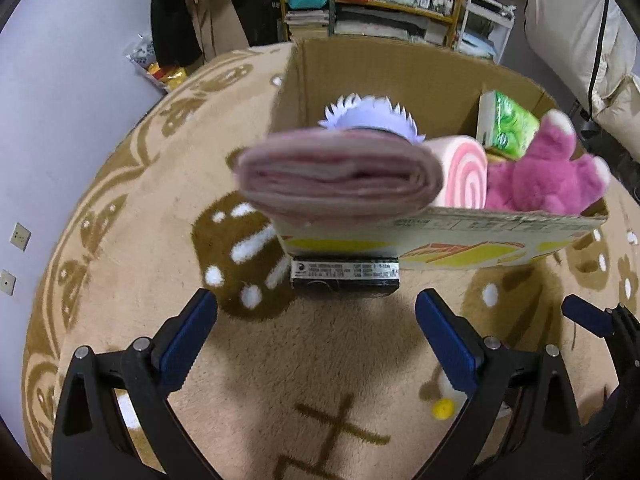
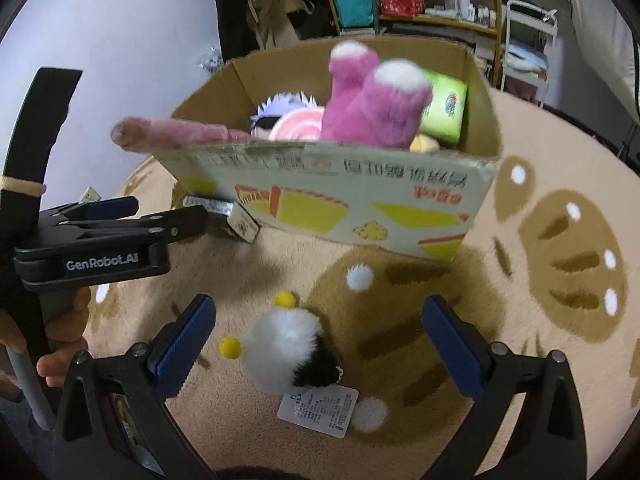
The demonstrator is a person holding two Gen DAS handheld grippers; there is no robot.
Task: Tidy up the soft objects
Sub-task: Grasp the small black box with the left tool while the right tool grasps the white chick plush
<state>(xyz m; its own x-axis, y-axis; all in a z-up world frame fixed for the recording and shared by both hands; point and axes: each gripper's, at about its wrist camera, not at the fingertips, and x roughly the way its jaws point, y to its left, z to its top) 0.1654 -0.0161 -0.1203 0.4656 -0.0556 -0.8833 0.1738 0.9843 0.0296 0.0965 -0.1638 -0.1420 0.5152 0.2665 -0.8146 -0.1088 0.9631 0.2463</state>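
Last plush toy waits before the cardboard box (image 2: 332,200)

Both grippers' jaws spread, empty; right gripper (image 2: 320,336) should, I judge, pinch the white plush (image 2: 280,348) next.

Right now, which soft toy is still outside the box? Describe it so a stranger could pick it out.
Start at the cardboard box on the beige rug. On the rug in front of it, between the open right gripper fingers, lies a fluffy toy. It alone is white and black with yellow pompoms and a paper tag.
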